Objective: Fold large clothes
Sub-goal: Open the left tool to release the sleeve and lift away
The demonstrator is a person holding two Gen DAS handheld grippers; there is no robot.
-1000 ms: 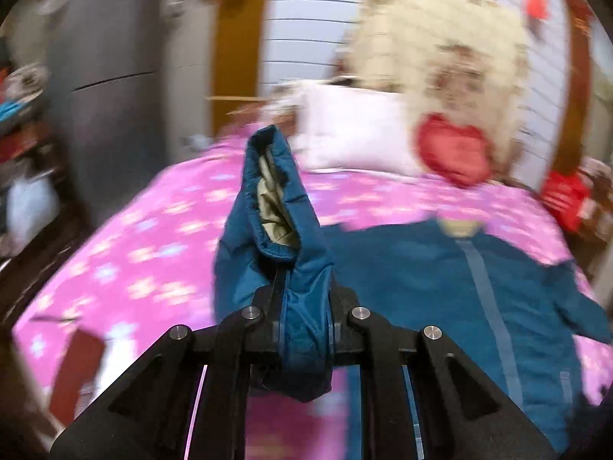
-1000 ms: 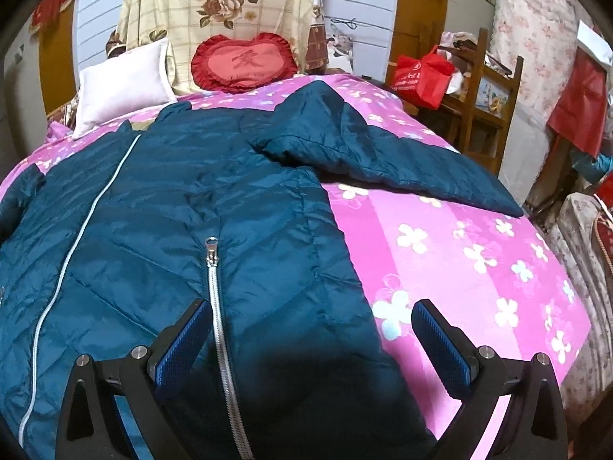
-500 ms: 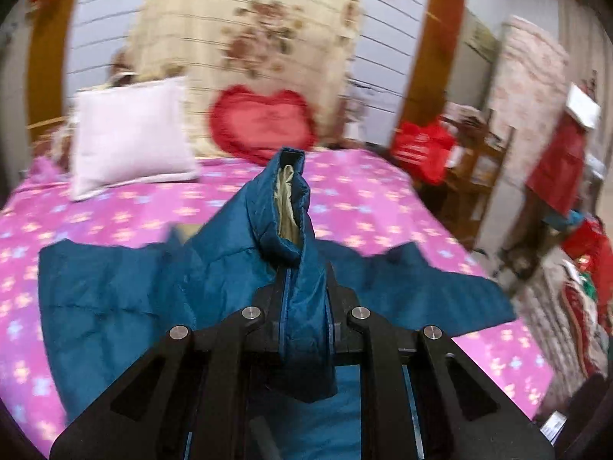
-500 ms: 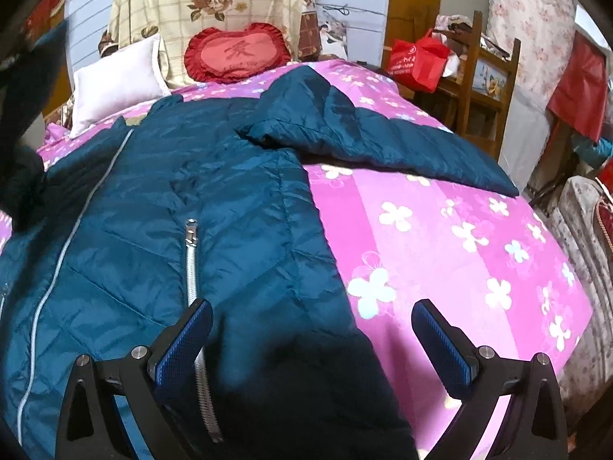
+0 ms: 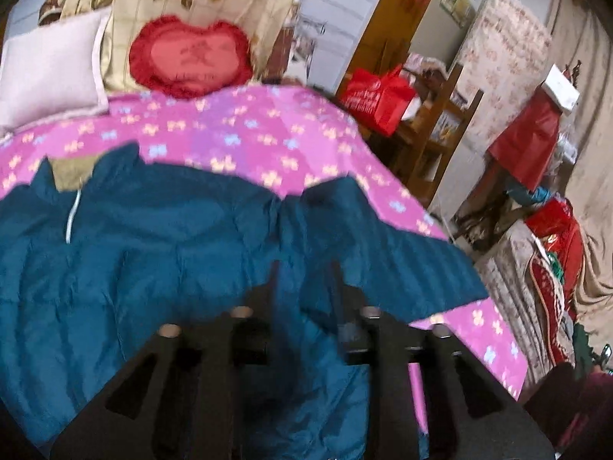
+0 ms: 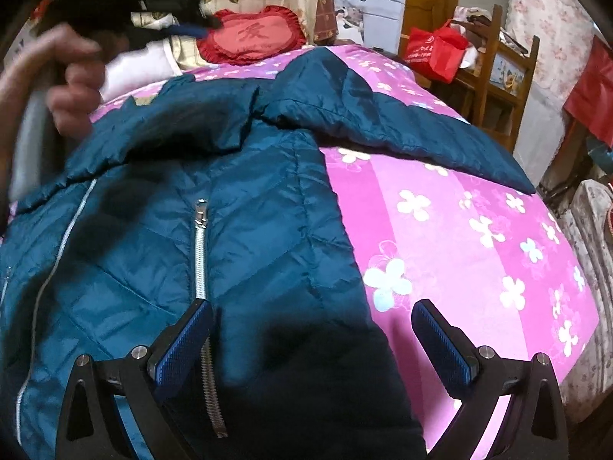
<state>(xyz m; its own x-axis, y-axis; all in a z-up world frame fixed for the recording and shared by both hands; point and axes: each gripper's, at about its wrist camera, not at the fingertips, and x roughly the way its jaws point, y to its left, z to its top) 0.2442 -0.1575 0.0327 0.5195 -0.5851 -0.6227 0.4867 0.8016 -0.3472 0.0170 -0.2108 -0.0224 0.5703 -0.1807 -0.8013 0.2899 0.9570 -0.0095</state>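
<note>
A dark teal quilted jacket [image 6: 214, 230] lies spread front-up on the pink flowered bed [image 6: 479, 237]. One sleeve [image 6: 402, 130] stretches out to the right. The other sleeve lies folded across the chest [image 6: 172, 122]. My right gripper [image 6: 310, 341] is open over the jacket's lower right part, next to a pocket zipper [image 6: 201, 260]. My left gripper [image 5: 302, 287] has its fingers close together above the jacket [image 5: 153, 253]; the view is blurred and I cannot tell if cloth is between them. In the right wrist view the left gripper [image 6: 126, 4] is held by a hand at the upper left.
A white pillow [image 5: 49, 73] and a red heart cushion [image 5: 191, 57] lie at the head of the bed. To the right stand a wooden chair [image 6: 502, 88] with a red bag [image 6: 436, 53] and piled cloth-covered things [image 5: 555, 268].
The left gripper swung right across the jacket with the sleeve. The sleeve no longer stands up between its fingers and now lies across the chest. The right gripper stayed open, almost still.
</note>
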